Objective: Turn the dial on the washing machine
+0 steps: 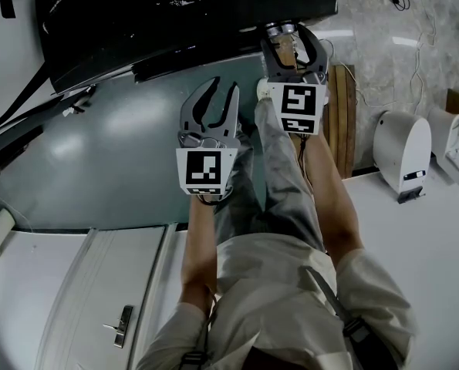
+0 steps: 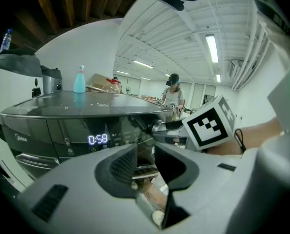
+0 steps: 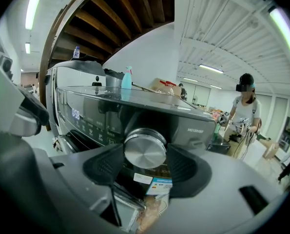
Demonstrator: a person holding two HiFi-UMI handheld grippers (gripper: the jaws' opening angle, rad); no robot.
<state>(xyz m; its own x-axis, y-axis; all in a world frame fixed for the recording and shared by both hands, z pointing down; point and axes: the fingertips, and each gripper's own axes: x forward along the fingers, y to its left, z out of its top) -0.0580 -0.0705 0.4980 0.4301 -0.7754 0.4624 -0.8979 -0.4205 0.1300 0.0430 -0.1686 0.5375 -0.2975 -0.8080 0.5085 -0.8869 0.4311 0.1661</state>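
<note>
dial (image 3: 145,147) face-on to right tongs (image 3: 145,156), clamped between them

I am taking the blue bottle (image 3: 127,77) as my marker. Above it, dark wooden beams (image 3: 130,18) are running across under the roof, and a plain white wall (image 3: 149,52) is rising right behind it. Just right of the bottle a cardboard box (image 3: 163,87) is lying. Further right of the bottle a white ribbed ceiling (image 3: 222,28) is stretching away, strip lights (image 3: 210,68) are glowing on it, and a person (image 3: 244,106) in a headset is standing under them.
</note>
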